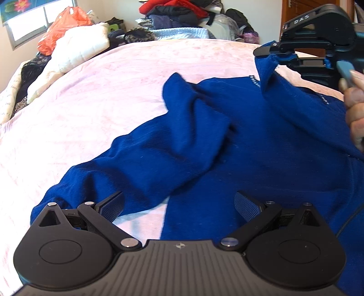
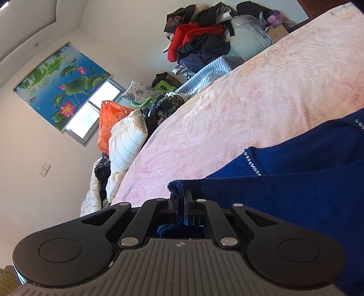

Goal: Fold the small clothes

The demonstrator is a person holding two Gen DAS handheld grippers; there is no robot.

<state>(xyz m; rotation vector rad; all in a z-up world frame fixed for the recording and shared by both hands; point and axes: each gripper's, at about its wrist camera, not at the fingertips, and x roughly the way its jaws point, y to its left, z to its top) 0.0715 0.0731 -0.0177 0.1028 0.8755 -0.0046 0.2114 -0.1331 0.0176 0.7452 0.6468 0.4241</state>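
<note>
A dark blue knitted sweater [image 1: 227,136] with small rhinestones lies rumpled on a pink bedspread [image 1: 102,95]. My left gripper [image 1: 179,206] is open and empty, low over the sweater's near sleeve and body. My right gripper [image 1: 271,53] shows at the upper right of the left wrist view, shut on a corner of the sweater and lifting it off the bed. In the right wrist view the right gripper [image 2: 182,195] is shut on the blue fabric [image 2: 284,193], which drapes away to the right.
A white quilted duvet [image 1: 77,50] and an orange plastic bag [image 1: 61,29] lie at the bed's far left. A pile of clothes [image 1: 179,16] stacks along the far edge. A window with a lotus blind [image 2: 61,86] is on the wall.
</note>
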